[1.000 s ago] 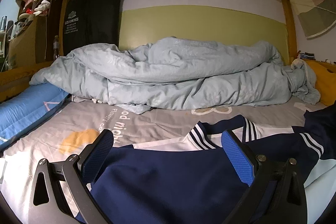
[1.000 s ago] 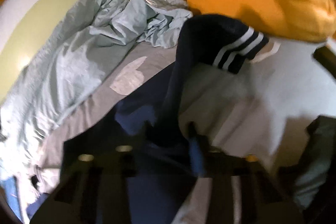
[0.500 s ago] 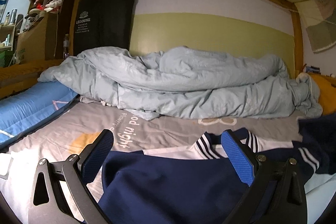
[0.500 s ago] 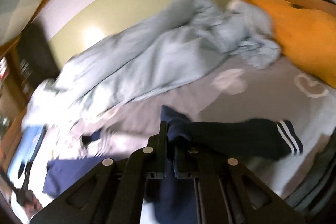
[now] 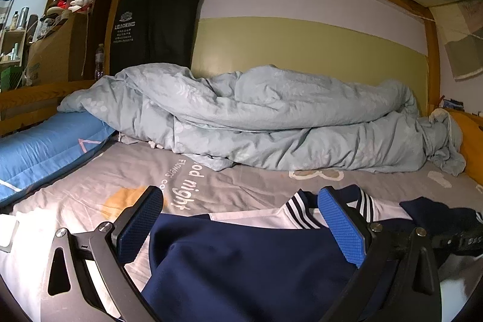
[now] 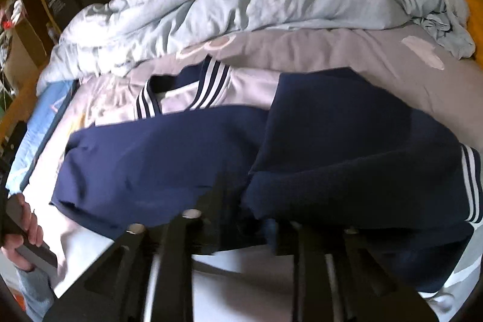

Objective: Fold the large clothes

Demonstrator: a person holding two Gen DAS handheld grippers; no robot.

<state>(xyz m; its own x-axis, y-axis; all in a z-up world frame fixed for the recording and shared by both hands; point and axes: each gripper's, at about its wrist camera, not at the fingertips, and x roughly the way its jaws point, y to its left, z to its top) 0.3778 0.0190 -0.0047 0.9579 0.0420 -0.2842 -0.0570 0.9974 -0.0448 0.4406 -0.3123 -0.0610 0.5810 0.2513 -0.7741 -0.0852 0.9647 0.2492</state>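
Observation:
A navy and white jacket (image 5: 241, 261) with a striped collar (image 5: 297, 205) lies on the grey bed sheet. My left gripper (image 5: 241, 219) is open, its blue pads (image 5: 344, 231) spread above the jacket's navy body. In the right wrist view the jacket (image 6: 169, 159) lies flat, with a navy sleeve (image 6: 347, 147) with a striped cuff (image 6: 471, 186) folded across it. My right gripper (image 6: 241, 201) hovers over the jacket's near edge; its fingertips are dark, blurred and lost against the cloth.
A crumpled light-blue duvet (image 5: 265, 122) runs along the back wall. A blue pillow (image 5: 45, 147) lies at the left, an orange one (image 5: 474, 141) at the right. A hand on the left gripper's handle (image 6: 21, 231) shows in the right wrist view.
My right gripper swung the navy sleeve from the right side over onto the jacket's body. The left gripper drifted slightly and stayed open.

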